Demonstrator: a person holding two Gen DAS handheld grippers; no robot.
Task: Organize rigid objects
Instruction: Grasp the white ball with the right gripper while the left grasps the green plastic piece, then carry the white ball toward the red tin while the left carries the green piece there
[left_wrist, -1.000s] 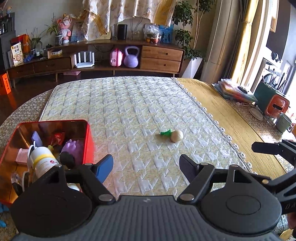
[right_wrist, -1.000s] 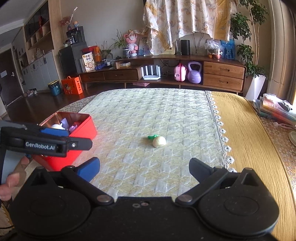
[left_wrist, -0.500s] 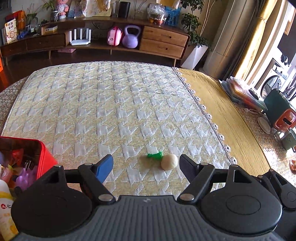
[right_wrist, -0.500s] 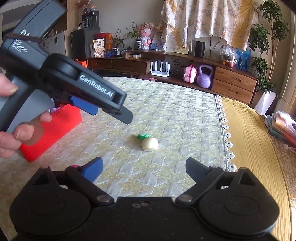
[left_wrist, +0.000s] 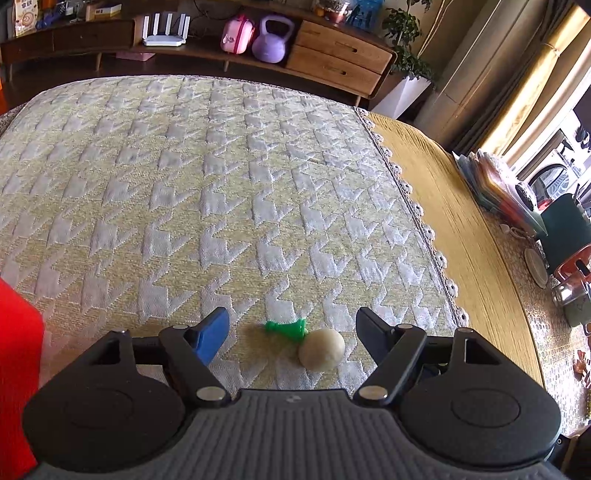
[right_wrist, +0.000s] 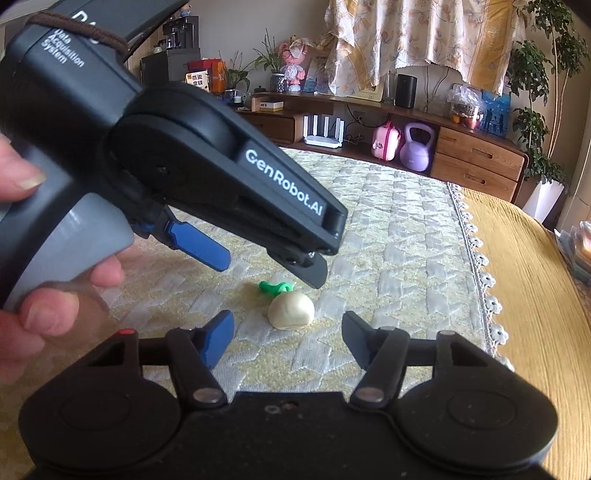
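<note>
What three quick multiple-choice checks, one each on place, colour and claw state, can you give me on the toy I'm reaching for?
1. The cream ball with the green stem lies:
A. on the quilted cloth
B. in the red bin
C. on the sideboard

2. The kettlebell on the sideboard is:
A. green
B. purple
C. red

3. The left claw:
A. is clamped on the ball
B. holds the bin
C. has the ball between its fingers, untouched

Answers: 1 A, the ball rests on the cloth. 2 B, it shows purple beside the pink case. 3 C, the closing fingers show gaps either side of the ball.

Black left claw (right_wrist: 271, 267) marked "GenRobot.AI", grey handle, one blue finger (right_wrist: 199, 245).
</note>
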